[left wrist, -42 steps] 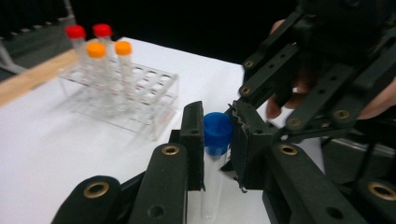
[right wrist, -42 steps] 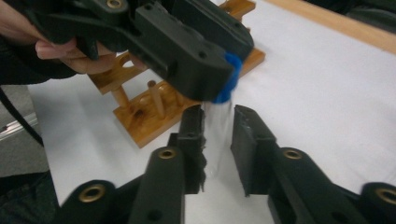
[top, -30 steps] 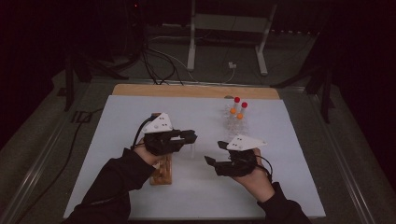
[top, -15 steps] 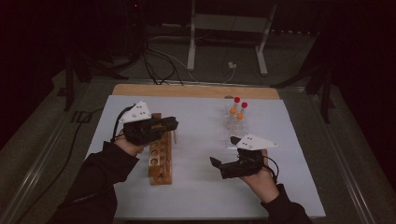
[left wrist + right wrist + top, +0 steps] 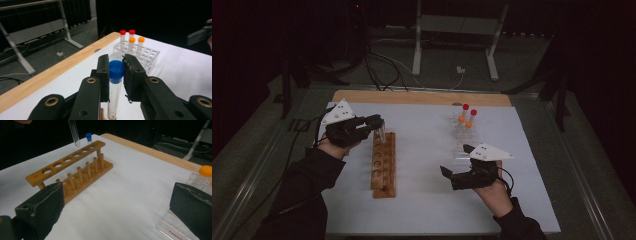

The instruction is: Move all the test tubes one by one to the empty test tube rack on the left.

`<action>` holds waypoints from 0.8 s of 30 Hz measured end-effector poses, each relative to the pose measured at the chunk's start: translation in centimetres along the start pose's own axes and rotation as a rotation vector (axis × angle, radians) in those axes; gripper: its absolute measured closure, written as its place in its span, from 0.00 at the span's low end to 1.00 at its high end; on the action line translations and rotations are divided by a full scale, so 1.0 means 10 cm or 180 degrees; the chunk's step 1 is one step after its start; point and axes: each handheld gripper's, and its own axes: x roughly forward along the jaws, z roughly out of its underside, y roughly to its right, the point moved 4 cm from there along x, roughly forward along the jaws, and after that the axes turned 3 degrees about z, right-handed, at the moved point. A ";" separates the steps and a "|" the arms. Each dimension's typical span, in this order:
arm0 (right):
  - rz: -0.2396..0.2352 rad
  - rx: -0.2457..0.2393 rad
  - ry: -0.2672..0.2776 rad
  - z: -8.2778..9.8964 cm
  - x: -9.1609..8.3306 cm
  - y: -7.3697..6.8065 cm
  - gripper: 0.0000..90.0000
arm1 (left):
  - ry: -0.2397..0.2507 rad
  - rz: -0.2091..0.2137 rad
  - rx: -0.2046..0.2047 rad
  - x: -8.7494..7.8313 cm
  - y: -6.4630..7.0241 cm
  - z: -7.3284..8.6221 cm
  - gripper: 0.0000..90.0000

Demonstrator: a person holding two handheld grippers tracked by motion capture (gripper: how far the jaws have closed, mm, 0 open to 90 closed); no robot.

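From the high view, the left claw (image 5: pixel 379 125) holds a clear tube (image 5: pixel 381 133) upright over the far end of the wooden rack (image 5: pixel 384 165), which lies on the white sheet covering the desk (image 5: pixel 427 145); the right claw (image 5: pixel 451 175) hangs spread wide and empty, near a clear plastic rack (image 5: pixel 460 140) that carries tubes with red and orange caps. In the left gripper view, the two black jaws press on a tube with a blue cap (image 5: pixel 116 71), gripping it at the cap and just below, the glassy body hanging down between them; the plastic rack (image 5: pixel 147 53) with its four capped tubes stands farther off on the desk. In the right gripper view, the jaws stand far apart with nothing between them; across the sheet the wooden rack (image 5: pixel 72 168) shows its row of holes and pegs, one blue-capped tube (image 5: pixel 88 141) already seated in a far hole, and the rounded bottom of the held tube (image 5: pixel 74 133) hovers just above the next hole. The tube looks light, stiff, smooth and likely breakable, so the hold near the cap seems the sensible place: a gentle squeeze there gives grip without stressing the thin wall, and it should go down straight into the hole.
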 end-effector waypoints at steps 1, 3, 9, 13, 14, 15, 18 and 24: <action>-0.0006 -0.0001 -0.0008 0.00 0.00 0.00 0.00 | 0.0008 -0.0012 -0.0033 0.00 -0.02 0.01 0.86; 0.0009 -0.0002 -0.0012 0.01 0.00 0.00 0.00 | 0.0017 -0.0072 -0.0050 0.01 -0.07 0.04 0.86; 0.0009 -0.0004 -0.0030 0.02 0.00 0.01 0.00 | 0.0018 -0.0194 -0.0160 0.06 -0.20 0.18 0.86; 0.0009 -0.0001 -0.0025 0.02 -0.01 0.02 0.00 | -0.0010 -0.0231 -0.0223 0.11 -0.25 0.28 0.86; 0.0006 0.0002 -0.0026 0.02 -0.01 0.02 0.00 | -0.0008 -0.0230 -0.0252 0.12 -0.26 0.30 0.86; 0.0009 0.0003 -0.0028 0.03 -0.01 0.02 0.00 | -0.0028 -0.0235 -0.0250 0.14 -0.26 0.33 0.86; 0.0001 0.0005 -0.0026 0.04 -0.01 0.02 0.00 | -0.0038 -0.0222 -0.0291 0.17 -0.25 0.40 0.86; -0.0009 0.0025 -0.0022 0.05 -0.01 0.03 0.00 | -0.0118 -0.0219 -0.0332 0.26 -0.23 0.57 0.86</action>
